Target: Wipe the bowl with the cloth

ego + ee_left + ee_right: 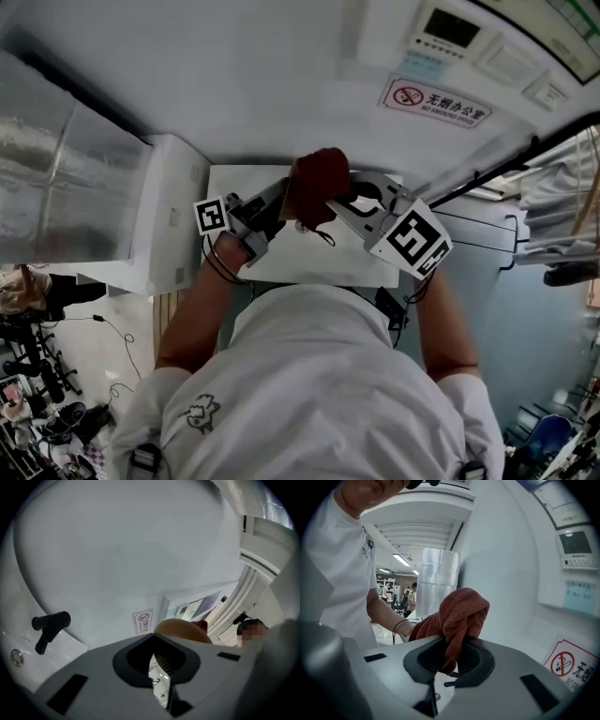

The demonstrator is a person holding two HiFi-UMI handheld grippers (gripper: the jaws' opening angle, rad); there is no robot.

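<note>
A rust-red cloth [317, 187] is bunched up between my two grippers, held up in front of the person in a white shirt. My right gripper [452, 654] is shut on the cloth [459, 616], which bulges out above its jaws. In the left gripper view a tan bowl [182, 629] shows just past the jaws, and my left gripper [154, 643] is closed on its edge. In the head view the left gripper [255, 221] sits left of the cloth and the right gripper [364, 202] on its right. There the cloth hides the bowl.
A white table [281, 267] lies under the grippers. A no-smoking sign [439, 103] and a control panel [450, 28] hang on the white wall. A silver duct [56, 187] stands at the left. A black lever [49, 624] sticks out near the left gripper.
</note>
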